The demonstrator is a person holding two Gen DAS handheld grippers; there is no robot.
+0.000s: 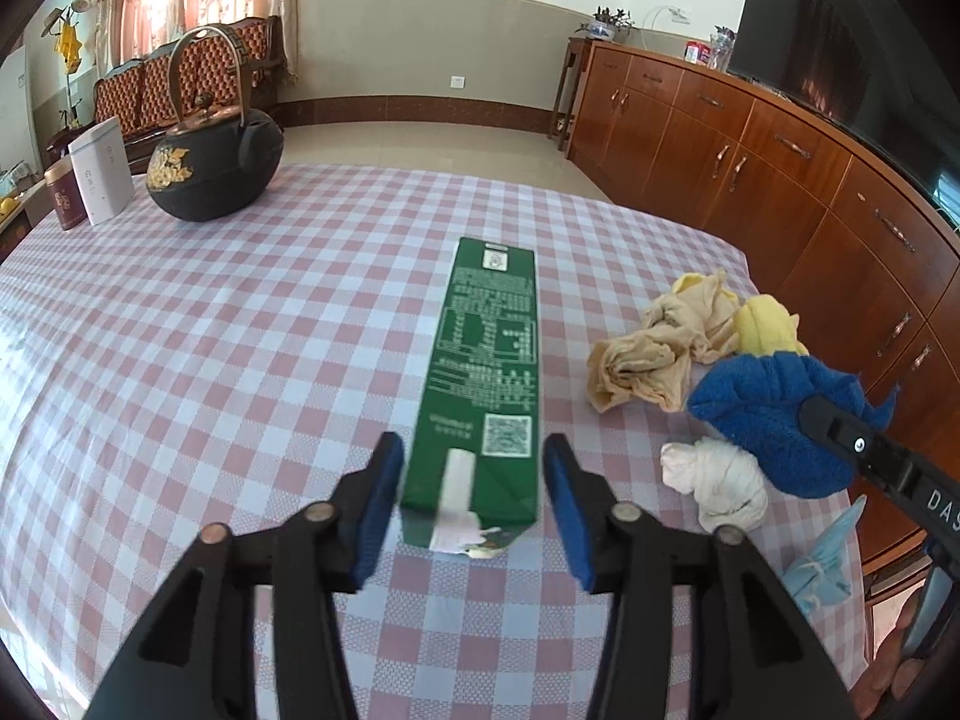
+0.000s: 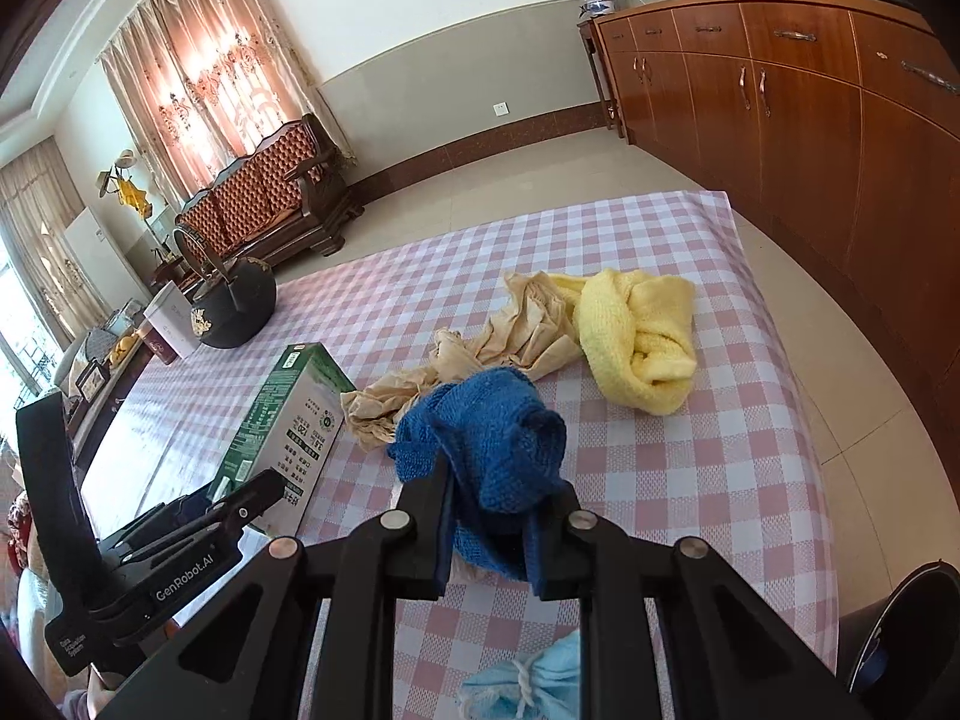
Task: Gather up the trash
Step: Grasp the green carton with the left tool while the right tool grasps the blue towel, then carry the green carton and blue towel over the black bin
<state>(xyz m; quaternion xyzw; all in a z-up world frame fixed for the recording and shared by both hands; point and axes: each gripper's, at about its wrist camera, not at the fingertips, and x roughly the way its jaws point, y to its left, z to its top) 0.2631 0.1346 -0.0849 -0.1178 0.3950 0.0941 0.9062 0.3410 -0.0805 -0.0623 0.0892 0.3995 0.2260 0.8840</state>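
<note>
A long green carton [image 1: 486,372] lies flat on the checked tablecloth [image 1: 240,330]. My left gripper [image 1: 474,504] is open, its blue pads on either side of the carton's near end without clamping it. My right gripper [image 2: 489,525] is shut on a blue knitted cloth [image 2: 492,450] and holds it just above the table. The blue cloth [image 1: 774,414] and the right gripper show at the right of the left wrist view. A crumpled beige paper [image 2: 516,330], a yellow cloth [image 2: 642,336] and a white tissue wad [image 1: 720,480] lie close by. The carton [image 2: 288,420] also shows in the right wrist view.
A black iron kettle [image 1: 210,174], a white box [image 1: 102,174] and a red tin [image 1: 63,198] stand at the far left. A light blue mask [image 2: 528,684] lies at the near edge. A dark bin [image 2: 906,630] stands beside the table, with wooden cabinets [image 1: 750,168] at the right.
</note>
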